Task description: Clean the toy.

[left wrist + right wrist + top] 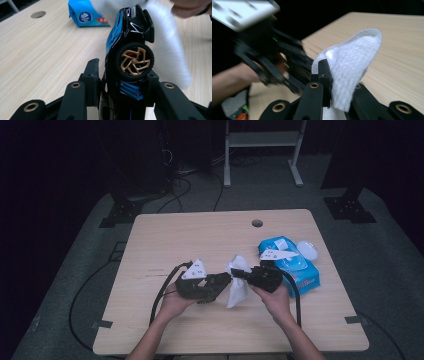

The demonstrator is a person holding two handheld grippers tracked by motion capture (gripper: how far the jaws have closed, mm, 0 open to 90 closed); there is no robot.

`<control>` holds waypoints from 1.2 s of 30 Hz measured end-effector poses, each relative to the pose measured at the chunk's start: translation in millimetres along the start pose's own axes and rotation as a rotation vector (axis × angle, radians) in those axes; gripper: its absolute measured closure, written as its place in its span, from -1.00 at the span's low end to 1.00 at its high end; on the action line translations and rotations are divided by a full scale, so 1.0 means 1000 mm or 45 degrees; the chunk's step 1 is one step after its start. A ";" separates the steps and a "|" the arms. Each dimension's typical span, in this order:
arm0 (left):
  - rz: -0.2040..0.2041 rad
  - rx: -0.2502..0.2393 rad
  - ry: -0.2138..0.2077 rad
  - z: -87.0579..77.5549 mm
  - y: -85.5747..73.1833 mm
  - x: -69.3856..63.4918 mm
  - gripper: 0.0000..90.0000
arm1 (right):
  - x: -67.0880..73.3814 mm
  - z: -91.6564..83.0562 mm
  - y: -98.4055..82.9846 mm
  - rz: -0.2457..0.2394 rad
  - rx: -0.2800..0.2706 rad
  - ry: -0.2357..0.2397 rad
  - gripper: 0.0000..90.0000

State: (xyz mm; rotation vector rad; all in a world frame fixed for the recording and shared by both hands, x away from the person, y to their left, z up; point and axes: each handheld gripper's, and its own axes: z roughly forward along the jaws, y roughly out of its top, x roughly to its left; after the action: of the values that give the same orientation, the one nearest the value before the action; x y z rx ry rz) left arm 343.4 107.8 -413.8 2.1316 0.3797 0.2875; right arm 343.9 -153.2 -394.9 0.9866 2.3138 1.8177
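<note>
My left gripper is shut on a black and blue toy car with a gold-spoked wheel, which stands nose-down between the jaws. A white wet wipe is pinched in my right gripper, which is shut on it. The wipe hangs right behind the car and touches its far side. From above, the left gripper and right gripper meet tip to tip above the table's front middle, with the wipe drooping between them.
A blue pack of wet wipes lies on the wooden table just right of my right hand, with a white lid beside it. A cable hole sits toward the back edge. Black cables trail off the front.
</note>
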 end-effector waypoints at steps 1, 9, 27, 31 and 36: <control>-0.002 -0.003 -0.001 0.000 0.000 -0.001 0.31 | 0.004 0.000 0.003 -0.020 -0.007 0.016 0.92; -0.002 -0.029 0.005 -0.005 0.001 0.000 0.31 | -0.012 0.000 -0.011 0.045 0.035 -0.022 0.92; 0.000 -0.049 -0.011 -0.003 0.005 -0.004 0.31 | 0.011 0.008 0.004 0.010 -0.016 0.070 0.92; -0.006 -0.036 -0.014 -0.005 0.000 -0.003 0.32 | 0.016 0.018 0.004 -0.010 0.005 0.075 0.92; 0.005 -0.013 0.000 -0.016 -0.006 -0.003 0.32 | 0.022 0.032 -0.001 -0.042 0.053 0.073 0.92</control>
State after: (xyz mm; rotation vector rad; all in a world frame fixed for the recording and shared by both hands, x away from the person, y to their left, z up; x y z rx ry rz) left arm 334.1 121.6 -410.5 2.1223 0.3737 0.2913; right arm 339.1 -115.1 -398.1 0.9079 2.3955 1.8162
